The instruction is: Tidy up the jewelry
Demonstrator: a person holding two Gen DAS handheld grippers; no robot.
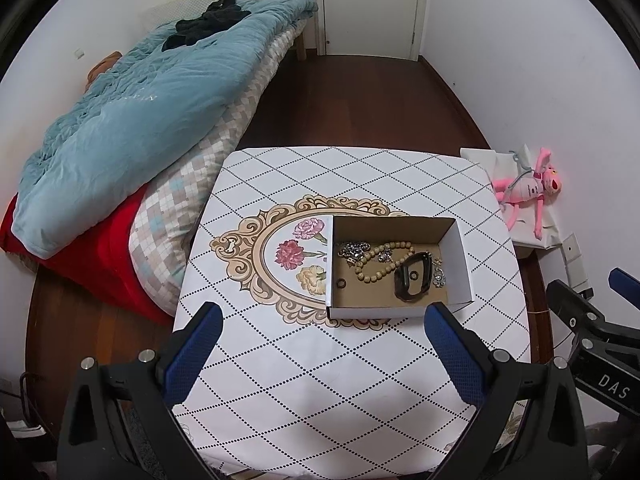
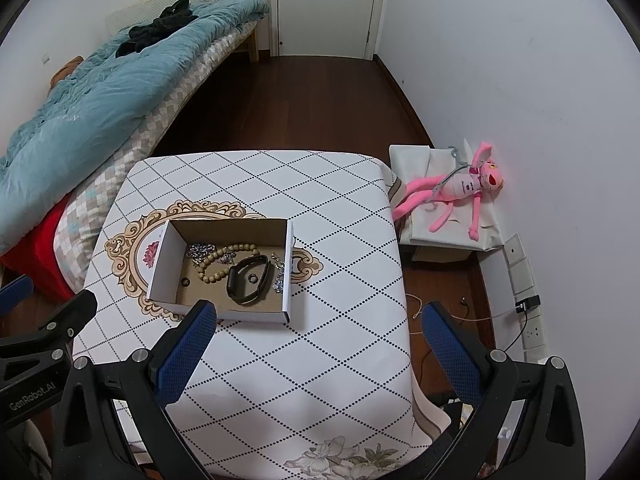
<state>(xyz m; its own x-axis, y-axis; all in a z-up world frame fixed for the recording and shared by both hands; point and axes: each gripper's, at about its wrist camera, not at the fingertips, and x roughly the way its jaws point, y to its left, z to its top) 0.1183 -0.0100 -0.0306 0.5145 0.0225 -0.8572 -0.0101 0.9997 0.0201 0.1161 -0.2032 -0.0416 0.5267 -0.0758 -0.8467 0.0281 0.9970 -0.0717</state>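
With my left gripper [image 1: 322,320] spread wide, holding nothing, left view shows beaded bracelet [image 1: 382,260] and black band [image 1: 414,276] inside the white cardboard box [image 1: 376,312]; right view, right gripper [image 2: 316,320] likewise open, table bare, sorting looks done

Plain white walls [image 2: 520,60]; dark reddish wood floor [image 1: 352,104]. Closed white door [image 1: 372,4] at far end. Left: bed with rumpled pale-blue quilt [image 1: 140,112]. Worktop under white diamond-patterned cloth [image 2: 320,320].
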